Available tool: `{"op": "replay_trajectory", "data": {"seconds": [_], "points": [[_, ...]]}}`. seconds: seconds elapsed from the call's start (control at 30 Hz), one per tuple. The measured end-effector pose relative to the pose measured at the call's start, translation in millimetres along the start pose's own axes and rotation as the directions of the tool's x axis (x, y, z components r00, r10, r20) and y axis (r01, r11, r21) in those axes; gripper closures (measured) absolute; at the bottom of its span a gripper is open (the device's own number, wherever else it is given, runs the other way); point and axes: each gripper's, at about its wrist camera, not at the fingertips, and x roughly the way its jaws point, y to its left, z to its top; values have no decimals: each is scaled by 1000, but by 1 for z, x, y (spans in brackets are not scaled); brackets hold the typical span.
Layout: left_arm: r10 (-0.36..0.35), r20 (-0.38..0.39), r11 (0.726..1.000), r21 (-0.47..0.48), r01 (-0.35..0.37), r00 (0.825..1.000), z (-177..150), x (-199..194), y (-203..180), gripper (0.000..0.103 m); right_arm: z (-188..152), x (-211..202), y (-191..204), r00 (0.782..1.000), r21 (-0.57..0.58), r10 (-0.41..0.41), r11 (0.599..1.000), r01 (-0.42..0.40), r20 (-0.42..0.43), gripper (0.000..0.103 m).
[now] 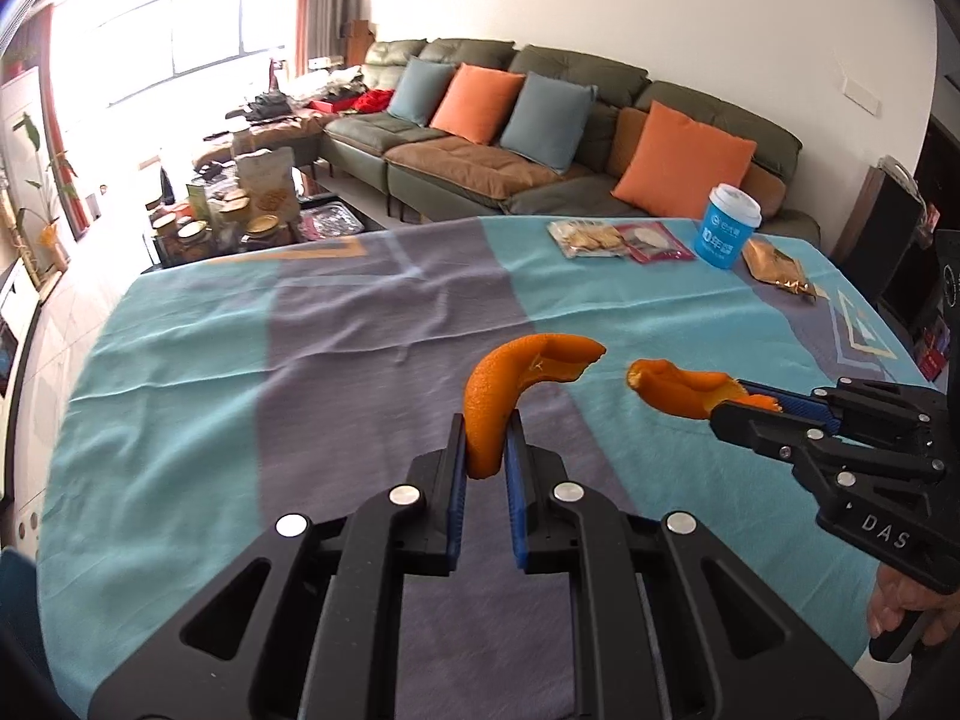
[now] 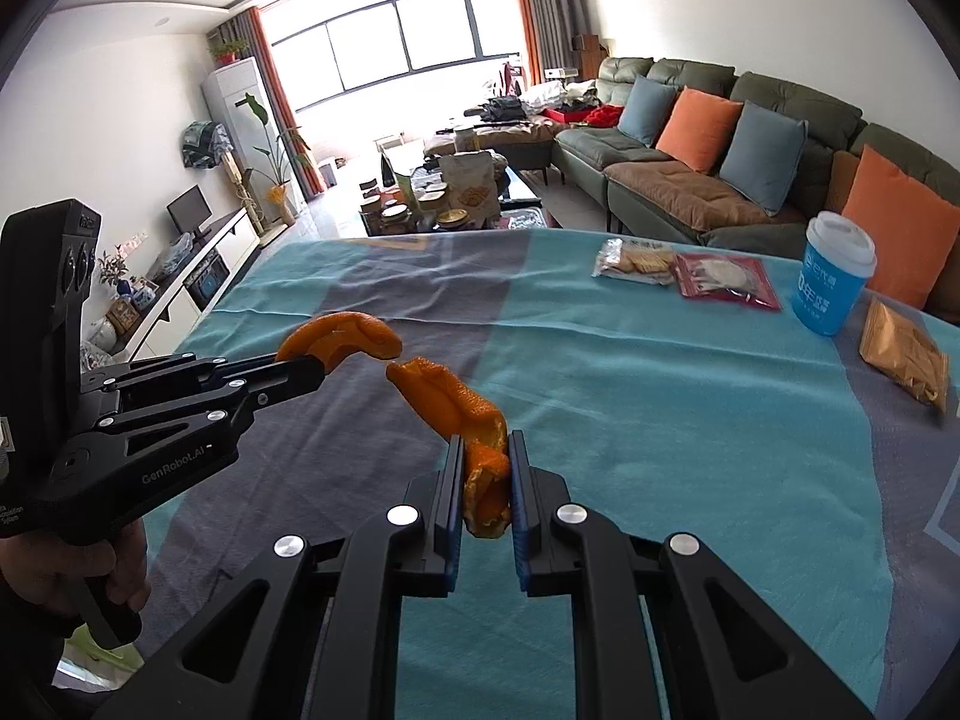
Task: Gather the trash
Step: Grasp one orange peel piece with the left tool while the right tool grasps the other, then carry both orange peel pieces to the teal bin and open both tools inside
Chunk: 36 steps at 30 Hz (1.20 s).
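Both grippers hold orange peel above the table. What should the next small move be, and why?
Probably carry both pieces away toward a bin; none shows in either view. The left gripper is shut on one orange peel, the right gripper on the other peel, both lifted off the tablecloth.

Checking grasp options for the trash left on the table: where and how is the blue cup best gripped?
Grip the blue cup across its body below the white lid, coming from the near side with jaws level: it stands upright, its sides narrow downward, and snack packets crowd its left.

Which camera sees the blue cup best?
The right wrist view: the blue cup looks bigger and closer, its white lid clear. The left wrist view shows it smaller, farther back near the snack packets.
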Motion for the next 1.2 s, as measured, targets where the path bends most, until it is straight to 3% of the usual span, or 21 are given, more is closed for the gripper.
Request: {"op": "replay_trajectory", "data": {"seconds": [0.6,0.9,1.2], "points": [[142,120,981,-150,-124,982,-51,-117,83,91,6,-29,100,992,-144,108,985,-97,66,91],[226,172,957,-223,-186,959,-82,-178,115,91,5,-34,144,981,-203,178,966,-161,70,91],[320,194,913,-325,-247,927,-127,-241,156,90,9,-28,184,967,-248,249,941,-229,52,91]]}}
